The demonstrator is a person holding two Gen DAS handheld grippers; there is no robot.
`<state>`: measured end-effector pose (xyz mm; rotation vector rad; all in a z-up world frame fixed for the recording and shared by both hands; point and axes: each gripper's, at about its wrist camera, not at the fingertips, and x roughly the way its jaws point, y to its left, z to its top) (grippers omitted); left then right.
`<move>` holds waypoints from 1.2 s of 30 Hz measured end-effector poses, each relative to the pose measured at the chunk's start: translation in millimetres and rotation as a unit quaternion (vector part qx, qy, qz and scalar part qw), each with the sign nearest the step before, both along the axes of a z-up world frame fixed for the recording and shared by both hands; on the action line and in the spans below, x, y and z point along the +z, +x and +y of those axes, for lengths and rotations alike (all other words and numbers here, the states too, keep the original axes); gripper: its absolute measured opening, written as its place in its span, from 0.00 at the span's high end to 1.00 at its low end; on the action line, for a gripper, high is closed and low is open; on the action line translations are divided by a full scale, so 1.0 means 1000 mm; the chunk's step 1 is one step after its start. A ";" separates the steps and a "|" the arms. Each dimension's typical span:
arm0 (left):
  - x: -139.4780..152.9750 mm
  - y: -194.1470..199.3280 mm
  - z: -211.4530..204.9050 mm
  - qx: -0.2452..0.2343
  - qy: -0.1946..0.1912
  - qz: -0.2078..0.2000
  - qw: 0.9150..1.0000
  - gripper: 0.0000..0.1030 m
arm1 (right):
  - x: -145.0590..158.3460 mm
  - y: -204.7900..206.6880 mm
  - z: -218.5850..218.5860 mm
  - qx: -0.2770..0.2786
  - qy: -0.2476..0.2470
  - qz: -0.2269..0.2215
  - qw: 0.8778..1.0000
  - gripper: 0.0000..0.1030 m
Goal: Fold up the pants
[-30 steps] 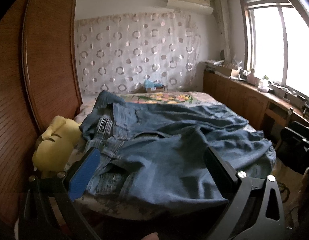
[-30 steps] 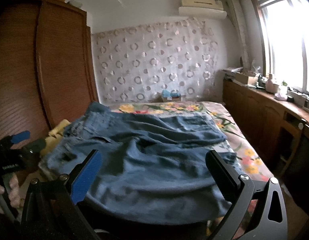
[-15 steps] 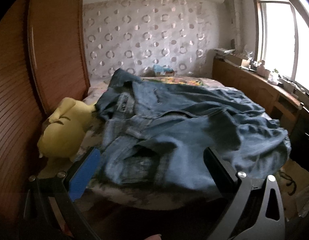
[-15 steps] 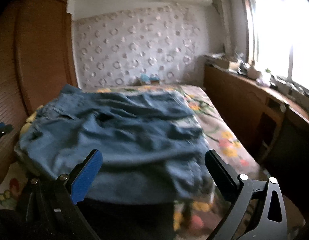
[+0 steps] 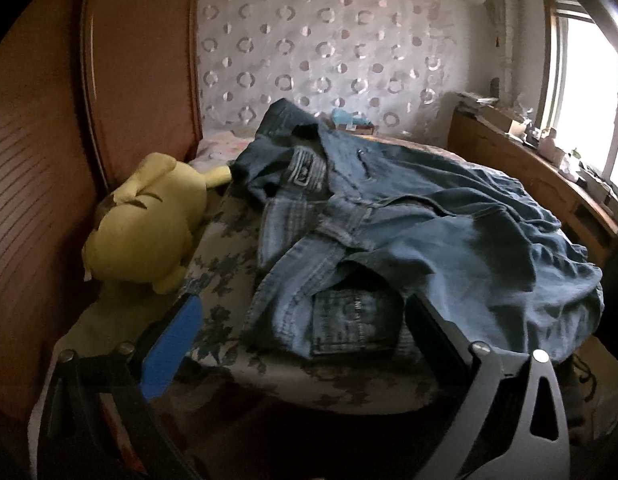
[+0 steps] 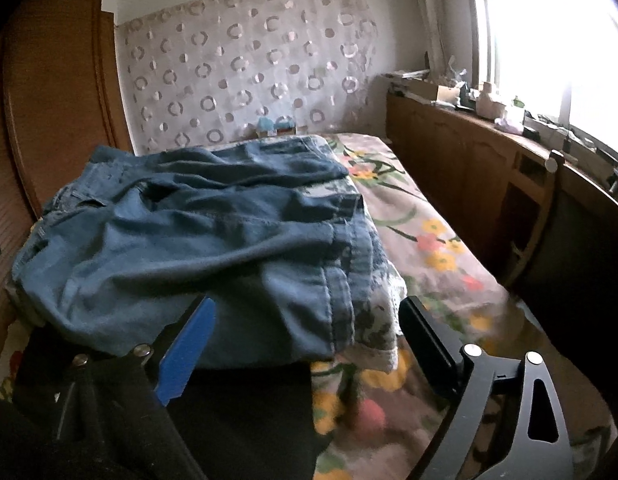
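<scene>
Denim pants [image 5: 409,232] lie rumpled just ahead of both wide-spread, seemingly empty grippers [image 5: 301,320] [image 6: 305,320].

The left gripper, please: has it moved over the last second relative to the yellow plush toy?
Yes. The left gripper has swung leftward and closer: the yellow plush toy now sits larger and nearer the view's middle.

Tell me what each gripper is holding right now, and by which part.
Nothing. The left gripper and the right gripper are both open, short of the jeans crumpled on the bed.
</scene>
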<state>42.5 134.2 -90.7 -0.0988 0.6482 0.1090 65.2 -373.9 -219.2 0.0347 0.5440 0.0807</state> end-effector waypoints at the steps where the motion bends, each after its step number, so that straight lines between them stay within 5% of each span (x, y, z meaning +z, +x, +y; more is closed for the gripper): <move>1: -0.002 0.001 0.003 0.000 -0.002 0.003 1.000 0.06 | 0.000 -0.001 -0.001 -0.004 0.000 0.005 1.000 0.11; 14: -0.042 0.017 0.016 0.015 -0.001 0.051 0.999 0.11 | -0.016 -0.002 -0.020 -0.013 0.021 0.049 0.998 0.30; 28: -0.049 0.020 0.016 0.004 -0.015 0.051 0.999 0.20 | -0.021 0.002 -0.036 0.013 0.068 0.064 0.996 0.49; 31: -0.050 0.021 0.017 0.000 -0.020 0.051 0.998 0.23 | -0.020 -0.003 -0.040 0.017 0.071 0.066 0.995 0.58; 33: -0.050 0.021 0.018 -0.002 -0.031 0.051 0.998 0.27 | -0.018 -0.006 -0.042 0.014 0.067 0.069 0.995 0.82; 36: -0.051 0.022 0.021 -0.002 -0.037 0.051 0.998 0.29 | -0.016 -0.008 -0.044 0.021 0.070 0.071 0.995 0.92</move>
